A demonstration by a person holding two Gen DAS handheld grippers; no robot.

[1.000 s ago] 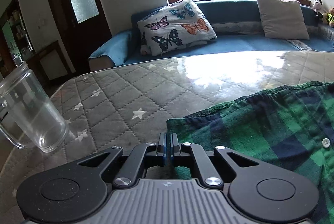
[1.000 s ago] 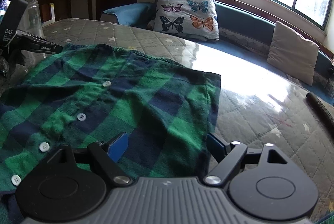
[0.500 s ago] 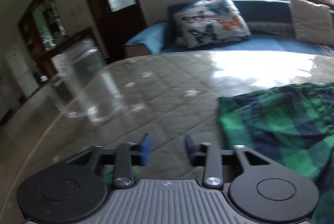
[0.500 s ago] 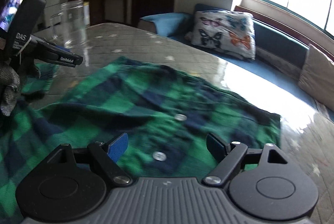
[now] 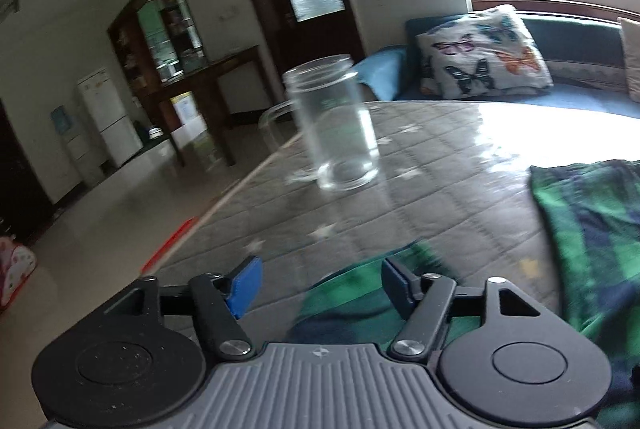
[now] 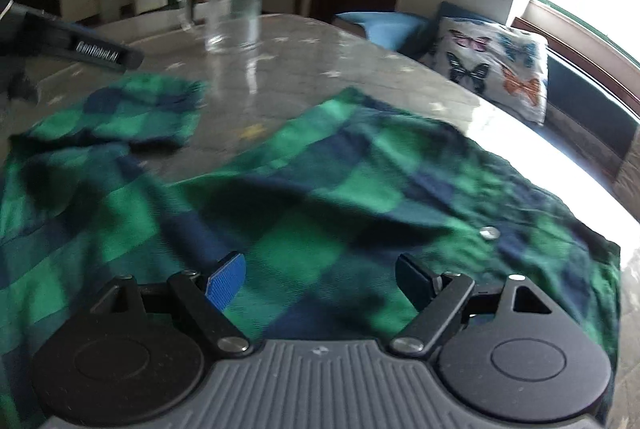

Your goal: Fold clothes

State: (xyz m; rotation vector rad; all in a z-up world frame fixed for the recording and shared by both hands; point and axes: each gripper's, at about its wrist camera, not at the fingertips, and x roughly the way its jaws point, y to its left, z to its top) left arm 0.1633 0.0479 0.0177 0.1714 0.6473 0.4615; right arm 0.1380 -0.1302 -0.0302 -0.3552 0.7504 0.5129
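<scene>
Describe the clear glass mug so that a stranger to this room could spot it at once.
Start at the grey quilted star-patterned table cover. Beyond the green and navy plaid shirt, near the table's far edge, stands the tall clear glass mug: the only transparent, upright thing there, with a side handle.

Black tongs [image 5: 318, 279], blue pads [image 5: 244, 283] (silver screws), ribbed grey housing; white lettering on arm.

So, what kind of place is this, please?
Most likely a home living room. A sofa bench under the window holds a butterfly cushion, a white fridge stands farther back, and a green plaid shirt lies on a quilted table beside a glass mug.
</scene>
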